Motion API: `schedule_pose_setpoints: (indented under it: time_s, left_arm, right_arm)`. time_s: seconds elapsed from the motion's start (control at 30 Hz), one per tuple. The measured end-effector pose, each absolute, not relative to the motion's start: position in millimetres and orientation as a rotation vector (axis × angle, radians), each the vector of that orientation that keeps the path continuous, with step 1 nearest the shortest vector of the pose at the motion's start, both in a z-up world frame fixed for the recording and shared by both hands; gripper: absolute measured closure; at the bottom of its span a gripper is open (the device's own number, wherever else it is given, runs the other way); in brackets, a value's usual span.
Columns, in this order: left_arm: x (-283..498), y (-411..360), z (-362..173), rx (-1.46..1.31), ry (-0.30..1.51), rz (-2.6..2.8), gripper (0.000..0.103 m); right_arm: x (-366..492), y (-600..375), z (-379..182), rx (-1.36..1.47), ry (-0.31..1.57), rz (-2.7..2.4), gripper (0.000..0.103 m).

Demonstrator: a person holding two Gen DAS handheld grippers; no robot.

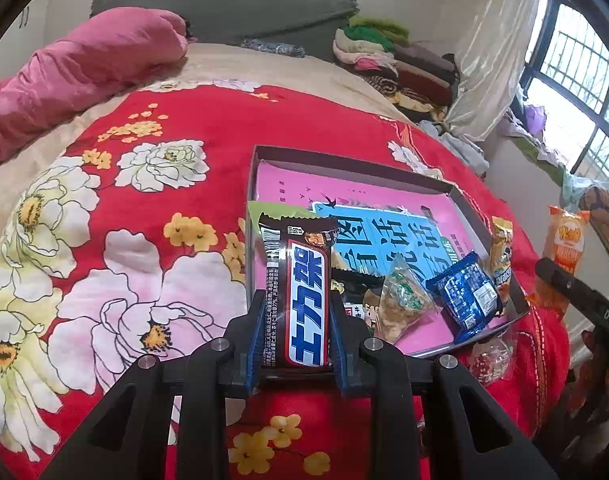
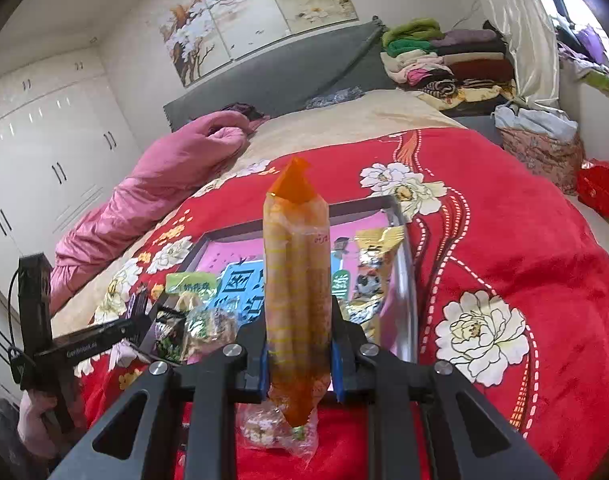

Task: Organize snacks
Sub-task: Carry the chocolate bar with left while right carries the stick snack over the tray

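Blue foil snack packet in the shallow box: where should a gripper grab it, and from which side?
Take the blue foil snack packet across its short width at mid-body, coming from above. It lies flat and slanted on the pink floor of the shallow grey box, so only the top is open. The clear-wrapped snack crowds its left edge; the right long edge looks freer. Avoid the crimped ends, which would probably slip.
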State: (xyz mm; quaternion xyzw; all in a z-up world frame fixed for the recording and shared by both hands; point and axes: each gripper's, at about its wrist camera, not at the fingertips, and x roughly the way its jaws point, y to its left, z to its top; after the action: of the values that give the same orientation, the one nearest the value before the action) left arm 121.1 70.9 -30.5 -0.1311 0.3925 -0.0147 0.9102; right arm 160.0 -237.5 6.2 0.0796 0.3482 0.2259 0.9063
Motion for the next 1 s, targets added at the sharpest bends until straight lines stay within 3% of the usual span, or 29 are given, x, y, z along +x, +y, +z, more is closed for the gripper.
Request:
schedule_pose_setpoints:
  time_s: [1.0]
  left_arm:
    - [141, 55, -37, -0.256, 0.821, -0.093, 0.074]
  right_arm:
    - [188, -230, -20, 0.143, 0.760, 0.426, 0.080]
